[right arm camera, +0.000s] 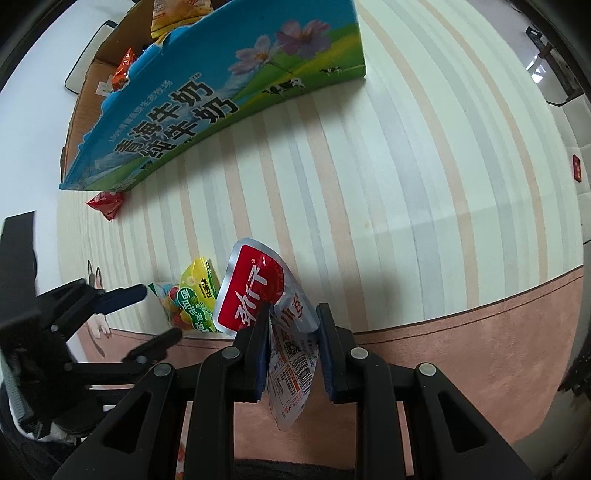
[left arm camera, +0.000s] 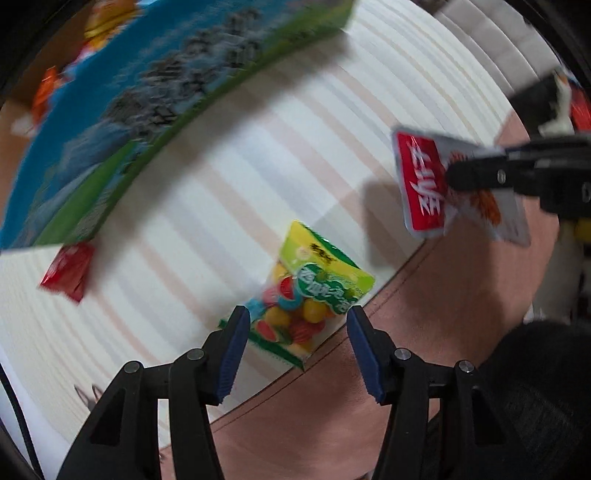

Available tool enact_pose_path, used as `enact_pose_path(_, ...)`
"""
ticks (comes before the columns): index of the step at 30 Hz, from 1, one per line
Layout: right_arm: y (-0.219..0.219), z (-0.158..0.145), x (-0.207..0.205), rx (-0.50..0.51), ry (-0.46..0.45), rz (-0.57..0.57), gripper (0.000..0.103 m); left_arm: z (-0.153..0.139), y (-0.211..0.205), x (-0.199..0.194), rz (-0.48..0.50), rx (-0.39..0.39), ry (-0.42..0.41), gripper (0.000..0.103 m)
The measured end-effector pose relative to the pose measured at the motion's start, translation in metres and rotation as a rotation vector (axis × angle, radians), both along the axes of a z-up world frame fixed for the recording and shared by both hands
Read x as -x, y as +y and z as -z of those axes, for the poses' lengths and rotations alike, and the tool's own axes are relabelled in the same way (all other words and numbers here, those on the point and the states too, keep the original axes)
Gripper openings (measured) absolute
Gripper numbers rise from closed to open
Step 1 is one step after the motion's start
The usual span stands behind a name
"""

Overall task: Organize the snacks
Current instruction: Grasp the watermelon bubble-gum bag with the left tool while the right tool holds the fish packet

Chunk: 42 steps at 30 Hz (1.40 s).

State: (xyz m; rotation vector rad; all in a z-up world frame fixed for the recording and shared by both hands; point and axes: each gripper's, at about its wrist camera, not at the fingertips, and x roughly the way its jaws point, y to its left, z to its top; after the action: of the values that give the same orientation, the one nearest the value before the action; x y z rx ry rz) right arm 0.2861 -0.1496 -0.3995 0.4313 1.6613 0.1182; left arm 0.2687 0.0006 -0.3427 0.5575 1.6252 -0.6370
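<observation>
Holding a red and silver pouch by its lower printed half, with the right gripper clamped fully on it, so that the red top hangs free in front of the pads and clear of the striped rug; probably lifted this way for carrying to the box. Pointing straight down, the left gripper with jaws partly apart and nothing pressed between the blue pads. Just below that gap, flat on the rug at its edge beside the pink border, the green candy bag, lying between the two pads in the left wrist view but not touched by them; seemingly the next thing to take, with the jaws already lined up over it. Further away on the rug, a small red packet, alone, just beside the near corner of the blue milk carton box. Inside the box, at the far side, an orange packet and a yellow bag, seemingly sorted already, so the box serves apparently as the collecting place.
</observation>
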Motion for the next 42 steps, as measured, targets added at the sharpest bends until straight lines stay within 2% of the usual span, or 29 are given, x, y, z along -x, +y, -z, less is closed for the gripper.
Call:
enact_pose_path(4, -0.006, 0.000, 0.001, 0.017, 0.002, 0.005, 0.025, 0.011, -0.015, 0.002, 0.083, -0.009, 0.003, 0.052)
enact_pose_path(7, -0.014, 0.002, 0.004, 0.019, 0.007, 0.024, 0.025, 0.019, -0.027, 0.004, 0.129, -0.034, 0.004, 0.061)
enact_pose_path(14, -0.027, 0.002, 0.009, 0.021, 0.011, 0.050, 0.025, 0.038, -0.039, 0.011, 0.175, -0.077, 0.014, 0.066)
enact_pose_path(20, -0.031, 0.002, 0.011, 0.026, 0.015, 0.053, 0.025, 0.057, -0.053, 0.020, 0.201, -0.098, 0.016, 0.066)
enact_pose_path(26, -0.033, -0.004, 0.012, 0.028, -0.002, 0.056, 0.025, 0.059, -0.032, 0.022, 0.097, -0.080, -0.016, 0.062)
enact_pose_path(37, -0.043, -0.019, 0.008, 0.006, -0.043, 0.075, 0.025, 0.041, 0.038, 0.022, -0.269, 0.039, 0.018, 0.057)
enact_pose_path(42, -0.041, -0.034, 0.002, -0.009, -0.078, 0.061, 0.025, 0.025, 0.061, 0.028, -0.336, 0.081, 0.003, 0.055)
